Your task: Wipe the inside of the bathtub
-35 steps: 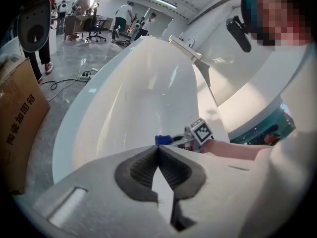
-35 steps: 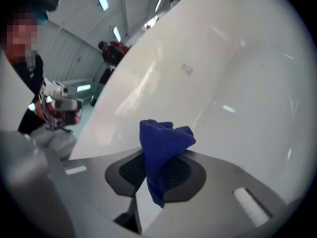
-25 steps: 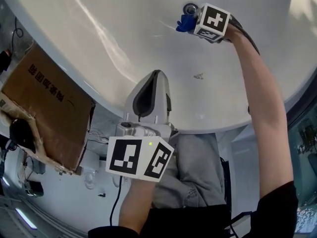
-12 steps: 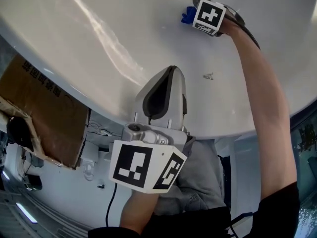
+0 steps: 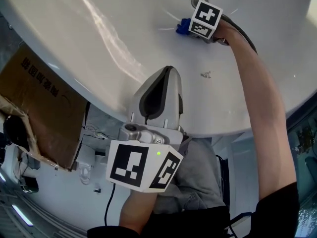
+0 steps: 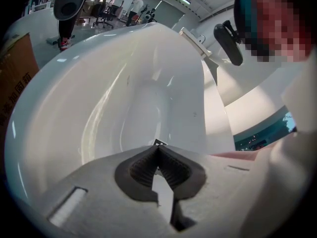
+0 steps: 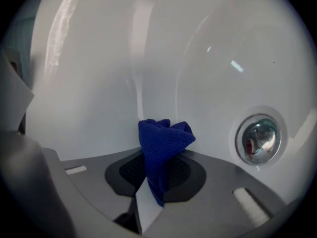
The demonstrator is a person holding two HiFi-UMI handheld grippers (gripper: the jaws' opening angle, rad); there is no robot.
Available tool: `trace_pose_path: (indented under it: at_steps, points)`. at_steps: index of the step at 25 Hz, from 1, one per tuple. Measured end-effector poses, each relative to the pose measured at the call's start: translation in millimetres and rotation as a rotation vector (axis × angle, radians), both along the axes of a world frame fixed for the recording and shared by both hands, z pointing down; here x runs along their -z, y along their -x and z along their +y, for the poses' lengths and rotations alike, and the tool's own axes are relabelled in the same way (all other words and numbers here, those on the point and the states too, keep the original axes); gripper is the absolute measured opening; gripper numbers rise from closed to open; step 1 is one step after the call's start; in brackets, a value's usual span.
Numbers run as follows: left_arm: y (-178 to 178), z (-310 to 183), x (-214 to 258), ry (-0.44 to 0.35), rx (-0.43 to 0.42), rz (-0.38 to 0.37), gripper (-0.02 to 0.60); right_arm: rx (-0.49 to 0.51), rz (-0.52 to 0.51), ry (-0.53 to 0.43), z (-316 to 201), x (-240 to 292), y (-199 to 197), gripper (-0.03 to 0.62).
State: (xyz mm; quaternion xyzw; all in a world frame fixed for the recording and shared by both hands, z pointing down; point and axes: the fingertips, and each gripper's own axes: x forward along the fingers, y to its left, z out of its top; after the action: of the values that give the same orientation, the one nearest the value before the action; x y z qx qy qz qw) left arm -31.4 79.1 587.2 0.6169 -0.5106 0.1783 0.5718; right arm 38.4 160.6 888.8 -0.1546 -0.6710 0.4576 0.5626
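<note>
White glossy bathtub (image 5: 148, 29): item under work, seen from above, its rim crossing the lower half of the head view.

Progress: wiping judged under way at the drain end. No streaks, suds or wet patches mark off wiped from unwiped surface, so the share done cannot be read. The long side walls and the far end probably remain.

Tool: dark blue terry cloth (image 7: 161, 143), bunched and standing up from the right gripper (image 7: 157, 175), whose jaws are clamped on its lower fold. The cloth tip meets or nearly meets the tub wall just beside the round chrome drain fitting (image 7: 257, 139); actual contact cannot be confirmed.

Left gripper (image 6: 158, 165): jaws closed together with nothing between them, held over the near rim, apart from the tub surface and taking no part in the wiping.

Contents of tub: no water visible. Inside are the cloth, the right gripper and forearm, the drain fitting, and one small pale speck (image 5: 205, 74) on the floor beside the forearm, of unknown kind.

Brown cardboard box (image 5: 42, 108): outside the tub, beside its left rim; contents not visible.
</note>
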Motion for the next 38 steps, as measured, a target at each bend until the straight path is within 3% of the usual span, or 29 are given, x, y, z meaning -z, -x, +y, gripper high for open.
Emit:
trace_pose_path:
  at_steps: [4, 15, 31, 38]
  points:
    - [0, 3, 10, -0.015, 0.005, -0.005, 0.002, -0.034, -0.075, 0.107, 14, 37, 6, 0.072]
    - [14, 16, 37, -0.029, 0.013, -0.023, 0.002, -0.092, -0.196, 0.193, 54, 140, 25, 0.072]
    - [13, 13, 72, -0.058, -0.059, -0.045, 0.002, -0.104, -0.445, 0.154, 100, 289, 37, 0.072]
    - [13, 9, 93, -0.083, -0.074, -0.075, 0.002, -0.093, -0.508, 0.116, 114, 336, 36, 0.072]
